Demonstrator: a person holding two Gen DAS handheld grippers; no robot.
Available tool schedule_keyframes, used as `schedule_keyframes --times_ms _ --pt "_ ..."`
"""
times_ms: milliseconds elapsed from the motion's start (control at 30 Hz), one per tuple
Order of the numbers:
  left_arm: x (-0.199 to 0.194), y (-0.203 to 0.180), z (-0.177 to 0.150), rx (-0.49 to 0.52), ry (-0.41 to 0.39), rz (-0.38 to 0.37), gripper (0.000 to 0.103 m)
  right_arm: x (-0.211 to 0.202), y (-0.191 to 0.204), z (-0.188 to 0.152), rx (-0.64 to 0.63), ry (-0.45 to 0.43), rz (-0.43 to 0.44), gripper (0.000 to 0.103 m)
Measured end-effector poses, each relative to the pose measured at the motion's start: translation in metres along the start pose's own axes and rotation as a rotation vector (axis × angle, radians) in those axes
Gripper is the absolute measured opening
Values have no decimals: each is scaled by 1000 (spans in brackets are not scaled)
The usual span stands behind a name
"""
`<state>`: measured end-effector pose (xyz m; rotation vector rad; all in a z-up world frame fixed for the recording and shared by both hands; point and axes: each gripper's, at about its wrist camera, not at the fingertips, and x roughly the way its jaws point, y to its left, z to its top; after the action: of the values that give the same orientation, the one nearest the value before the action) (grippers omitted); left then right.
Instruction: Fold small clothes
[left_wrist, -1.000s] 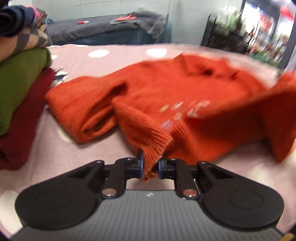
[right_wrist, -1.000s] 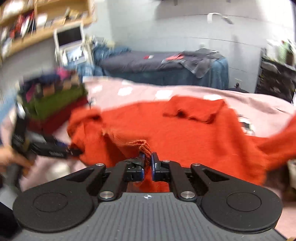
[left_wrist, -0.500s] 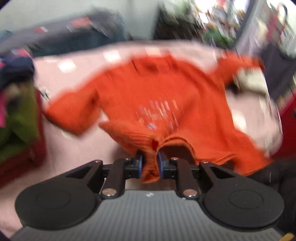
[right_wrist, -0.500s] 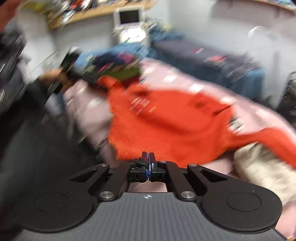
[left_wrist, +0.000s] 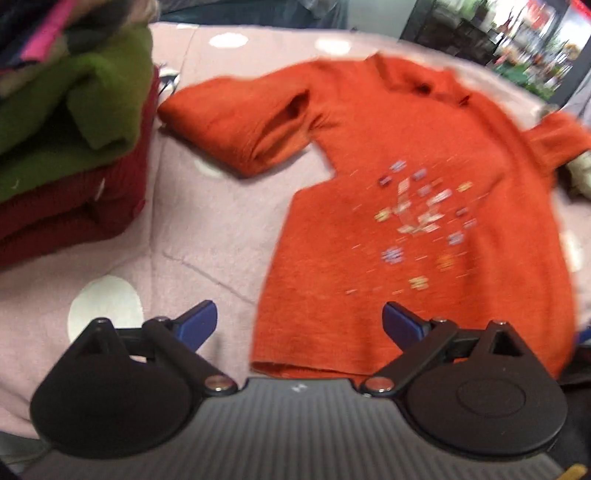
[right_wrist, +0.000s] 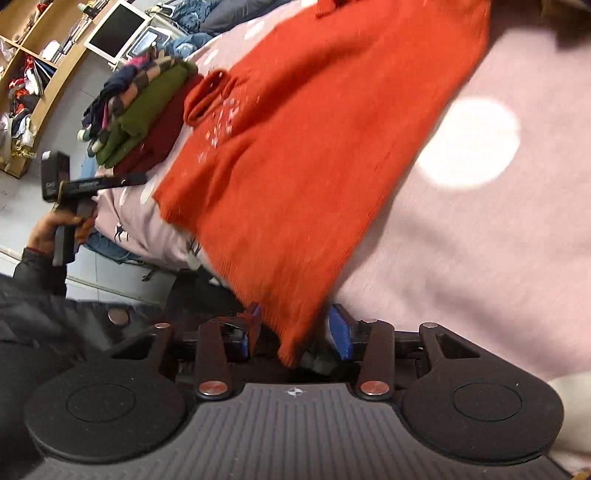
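Note:
An orange sweater (left_wrist: 424, 177) with small coloured decorations lies spread flat, front up, on the pink dotted bedspread (left_wrist: 207, 229). My left gripper (left_wrist: 299, 325) hovers at its hem. Its jaws are opening wide, and the hem's left corner lies under the gap without touching the blue pads (left_wrist: 195, 325). In the right wrist view the sweater (right_wrist: 295, 155) runs away from my right gripper (right_wrist: 297, 328). That gripper's jaws are opening, with the hem's other corner hanging loose between the blue pads (right_wrist: 341, 332). The left gripper (right_wrist: 142, 180) also shows there, held by a hand (right_wrist: 55, 229).
A stack of folded clothes (left_wrist: 74, 110), green on dark red, stands on the bed left of the sweater, also seen as a stack (right_wrist: 147, 107) in the right wrist view. A cream item (left_wrist: 581, 173) lies by the right sleeve. Wooden shelves and a screen (right_wrist: 114, 33) stand beyond the bed.
Both grippers were shut on the sweater's hem and have let go, and their jaws now stand apart. The sweater went from bunched and lifted to lying flat. The right gripper dropped and rolled.

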<state>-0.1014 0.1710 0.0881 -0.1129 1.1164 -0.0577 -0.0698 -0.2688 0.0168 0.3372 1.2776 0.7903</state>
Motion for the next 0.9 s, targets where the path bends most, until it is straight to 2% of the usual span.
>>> schedule_keyframes --times_ms 67,100,133,167,200,233,267,333,367,400,533,600,667,700,733,800,867,900 --pt "15 -4 -2 -10 -5 79 94 11 -3 -5 45 9 22 75" --pt "22 -4 -3 -31 -18 72 92 17 -2 -5 48 13 22 75" --pt "29 -3 -7 -52 -29 33 90 21 0 -4 43 11 32 70" --pt "31 -6 -11 -46 -55 44 91 19 3 -6 39 0 41 67" --pt "32 -14 -12 -4 -53 69 91 18 3 -6 40 -8 50 51" --pt "33 -20 -11 44 -42 71 79 20 2 -5 43 -7 54 16" --pt "28 -23 -10 61 -39 38 47 21 -1 -4 47 -3 49 7" --pt "19 -21 -3 22 11 -86 8 11 -2 -2 34 0 44 7" --pt "13 -20 -1 18 25 -156 7 2 -1 -1 0 -10 42 7" --pt "6 -22 0 37 18 -192 7 -8 2 0 -43 -16 35 7" --pt "-20 -27 2 130 46 -239 7 -68 10 8 -173 -46 -55 6" --pt "-27 -22 -2 132 63 -284 7 -104 11 10 -203 -56 -87 6" --pt "-20 -16 -12 129 117 -328 7 -133 13 9 -229 -59 -107 6" --pt "-12 -11 -19 120 151 -326 7 -140 14 8 -240 -44 -127 6" --pt "-3 -6 -25 102 187 -312 7 -141 12 7 -243 -31 -152 6" --pt "17 5 -37 58 249 -300 8 -126 -1 5 -178 0 -132 6" --pt "13 12 -42 14 230 -340 8 -97 -6 -1 -178 69 -136 6" --pt "10 12 -43 34 233 -340 8 -82 -8 -5 -186 116 -145 6"
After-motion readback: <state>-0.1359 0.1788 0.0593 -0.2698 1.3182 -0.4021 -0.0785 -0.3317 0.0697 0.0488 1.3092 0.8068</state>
